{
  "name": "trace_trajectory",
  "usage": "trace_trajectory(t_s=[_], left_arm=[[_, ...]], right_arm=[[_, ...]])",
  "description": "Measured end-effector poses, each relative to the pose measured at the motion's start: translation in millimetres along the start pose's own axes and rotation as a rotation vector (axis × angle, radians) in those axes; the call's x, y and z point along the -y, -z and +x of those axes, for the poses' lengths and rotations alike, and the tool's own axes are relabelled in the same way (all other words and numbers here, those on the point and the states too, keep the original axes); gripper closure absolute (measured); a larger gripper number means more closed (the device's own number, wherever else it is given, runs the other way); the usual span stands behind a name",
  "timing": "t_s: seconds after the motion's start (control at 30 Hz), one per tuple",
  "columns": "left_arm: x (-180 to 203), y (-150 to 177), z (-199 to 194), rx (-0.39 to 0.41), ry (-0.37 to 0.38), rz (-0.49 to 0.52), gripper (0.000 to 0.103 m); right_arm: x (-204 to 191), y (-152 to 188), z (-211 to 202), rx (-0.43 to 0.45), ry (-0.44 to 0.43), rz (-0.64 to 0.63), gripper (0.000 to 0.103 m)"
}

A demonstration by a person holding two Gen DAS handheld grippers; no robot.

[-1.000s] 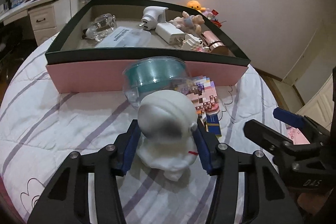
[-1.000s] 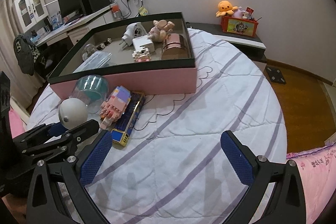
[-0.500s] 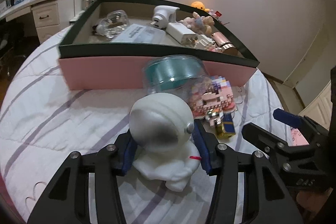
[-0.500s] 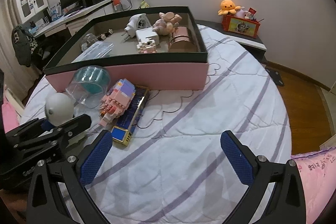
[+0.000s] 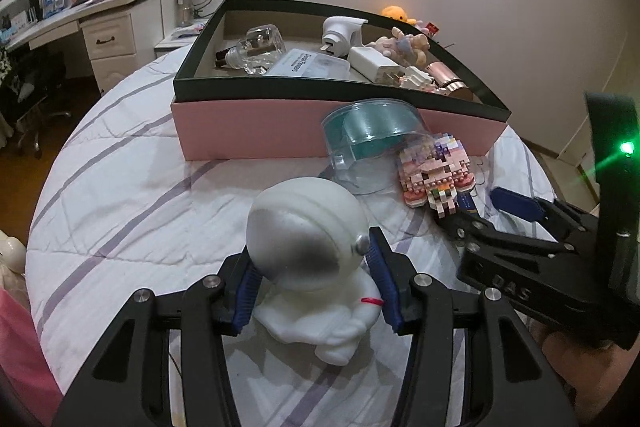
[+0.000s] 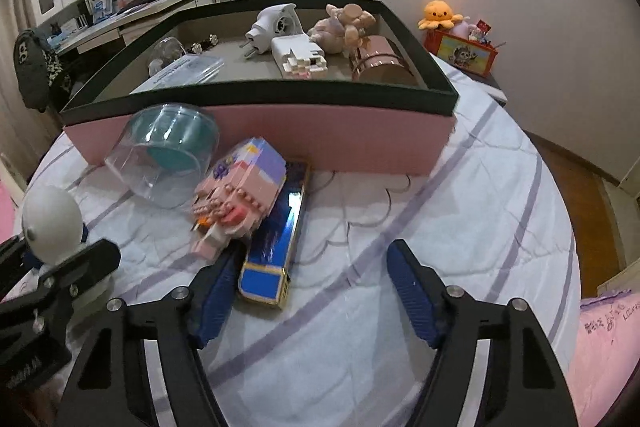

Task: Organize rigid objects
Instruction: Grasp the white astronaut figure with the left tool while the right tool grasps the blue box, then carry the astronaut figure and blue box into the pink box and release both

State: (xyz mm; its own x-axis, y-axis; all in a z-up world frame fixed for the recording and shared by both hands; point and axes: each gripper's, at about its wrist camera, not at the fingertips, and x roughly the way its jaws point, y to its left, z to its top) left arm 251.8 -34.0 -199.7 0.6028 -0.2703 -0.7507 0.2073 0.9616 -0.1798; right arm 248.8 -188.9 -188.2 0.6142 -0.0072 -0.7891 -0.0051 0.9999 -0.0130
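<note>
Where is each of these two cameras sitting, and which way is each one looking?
Left wrist view: sits on the left gripper, looking forward and down along its fingers, which clamp a white astronaut figure; the right gripper shows at right.
Right wrist view: sits on the right gripper, whose jaws have just been closing and are open beside a blue box; the left gripper shows at left.
Both views share the pink tray, block figure and clear tape case.
</note>
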Motion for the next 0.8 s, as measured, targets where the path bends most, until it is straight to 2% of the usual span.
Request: trace_trajectory(t_s=[0.03,0.1,0.13,0.17,0.53,0.8], left_arm=[[-0.2,0.0,-0.3,0.001,0.001,-0.001,0.052],[-1.3,0.5,-1.5,0.002,0.003,-0.003,0.052],[-2.0,0.9,-2.3,0.002,0.004,-0.005,0.052],[-2.7,1.1,-3.0,0.003,0.005,-0.007,0.052],[-1.2,3.1,-22.7,0.026,0.013,0.008,0.053],[2.9,-1.6,-49.3,0.074,0.024,0.013,0.053]], right_arm=[[-2.0,-1.1,0.6,0.008,0.002,-0.008,0.040],[-4.6,-1.7,-0.6,0.021,-0.012,-0.024,0.059],[-4.4,-1.8,-2.0,0.025,-0.017,-0.024,0.079],[-2.9,-1.1,-2.5,0.023,-0.032,-0.019,0.082],[29.4,14.9,-33.7,0.032,-0.149,0.098,0.082],[35.2,14.1,-73.4,0.103,-0.197,0.127,0.082]])
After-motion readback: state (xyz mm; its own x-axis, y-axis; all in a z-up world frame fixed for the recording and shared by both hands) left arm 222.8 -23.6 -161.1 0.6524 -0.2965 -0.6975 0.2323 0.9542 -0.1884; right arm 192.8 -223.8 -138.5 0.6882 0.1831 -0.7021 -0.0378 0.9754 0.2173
